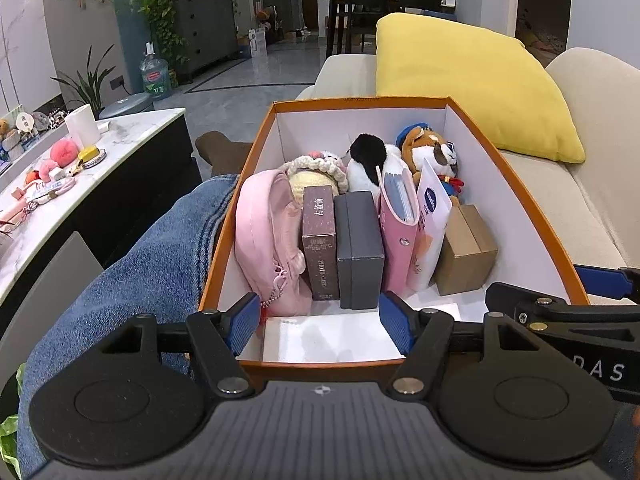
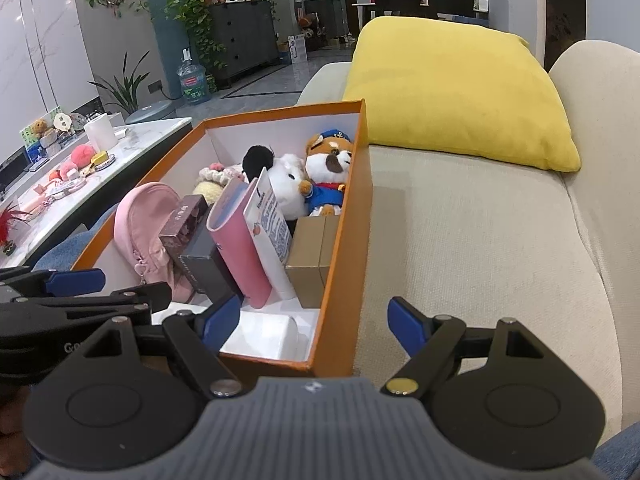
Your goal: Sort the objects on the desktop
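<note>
Left wrist: open tongs (image 1: 320, 320) over packed orange box (image 1: 224, 236), perhaps touching.

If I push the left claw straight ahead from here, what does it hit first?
Probably the dark grey box standing in the orange box, directly between the open left claw fingers; the brown photo-card box stands beside it. Depth is uncertain.

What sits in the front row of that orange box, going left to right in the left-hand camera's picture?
Pink pouch → brown photo-card box → dark grey box → pink binder → white lotion tube → tan cardboard box.
</note>
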A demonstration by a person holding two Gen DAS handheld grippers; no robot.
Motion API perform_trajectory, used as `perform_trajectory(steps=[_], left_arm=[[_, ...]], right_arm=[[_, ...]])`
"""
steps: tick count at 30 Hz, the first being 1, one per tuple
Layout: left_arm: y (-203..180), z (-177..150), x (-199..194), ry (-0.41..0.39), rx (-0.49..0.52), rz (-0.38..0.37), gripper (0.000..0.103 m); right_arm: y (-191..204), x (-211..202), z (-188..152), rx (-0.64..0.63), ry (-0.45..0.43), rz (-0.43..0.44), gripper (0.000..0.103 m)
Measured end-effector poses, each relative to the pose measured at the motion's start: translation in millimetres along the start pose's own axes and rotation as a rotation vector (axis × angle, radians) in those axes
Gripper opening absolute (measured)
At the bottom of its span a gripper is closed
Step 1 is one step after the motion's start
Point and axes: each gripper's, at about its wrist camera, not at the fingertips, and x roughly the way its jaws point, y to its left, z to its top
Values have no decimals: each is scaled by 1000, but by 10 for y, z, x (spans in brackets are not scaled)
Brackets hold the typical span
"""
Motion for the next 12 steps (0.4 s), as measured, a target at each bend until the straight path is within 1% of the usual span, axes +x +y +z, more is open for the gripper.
perform_trajectory(steps=[12], left_arm=[[7,-16,-23,5,-8,1,77]], right_arm=[[6,-9,-4,0,-1,-5,82]])
